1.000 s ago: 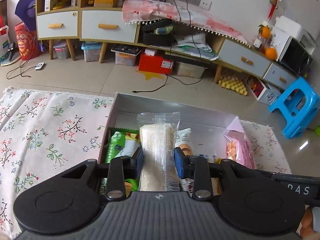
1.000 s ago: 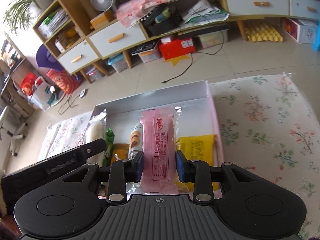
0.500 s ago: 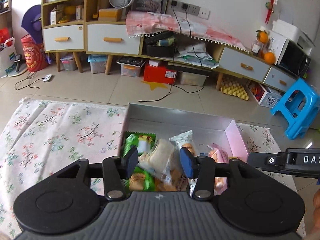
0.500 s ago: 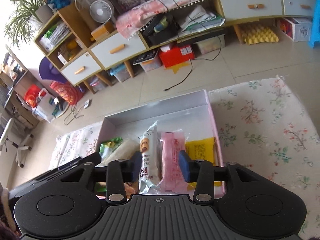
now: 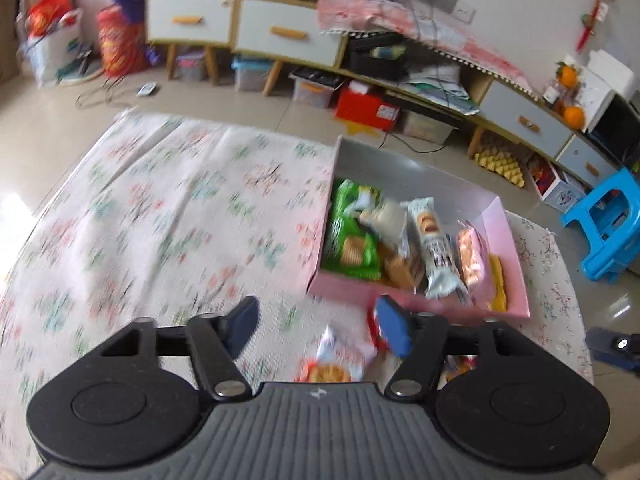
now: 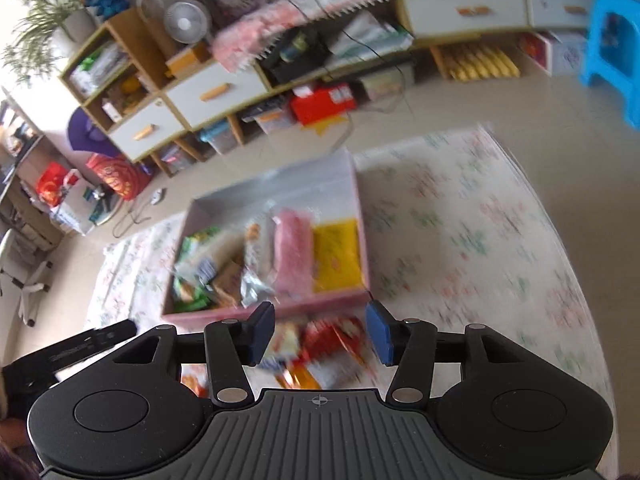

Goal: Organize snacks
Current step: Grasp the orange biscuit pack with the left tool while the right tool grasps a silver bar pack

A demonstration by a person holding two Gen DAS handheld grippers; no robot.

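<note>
A pink box [image 5: 505,236] [image 6: 362,216] on the floral cloth holds several snack packets: a green biscuit pack [image 5: 350,240], a cream bar [image 5: 390,216], a pink pack [image 6: 292,248] and a yellow pack [image 6: 336,252]. Loose snacks [image 5: 332,364] [image 6: 320,348] lie on the cloth in front of the box. My left gripper [image 5: 318,330] hangs above them, back from the box, jaws opening with nothing pressed between them. My right gripper [image 6: 320,336] is also opening over the loose snacks and grips nothing. Both views are blurred.
The floral cloth [image 5: 160,208] [image 6: 480,232] spreads wide to either side of the box. Beyond it are tiled floor, low cabinets [image 5: 280,36] with storage bins, a cable and a blue stool [image 5: 608,224]. The other gripper's tip [image 5: 616,346] shows at the right edge.
Both grippers let go of their packets, the cream bar and the pink pack, which now lie in the box. Both jaws widened and both grippers drew back from the box over the loose snacks.
</note>
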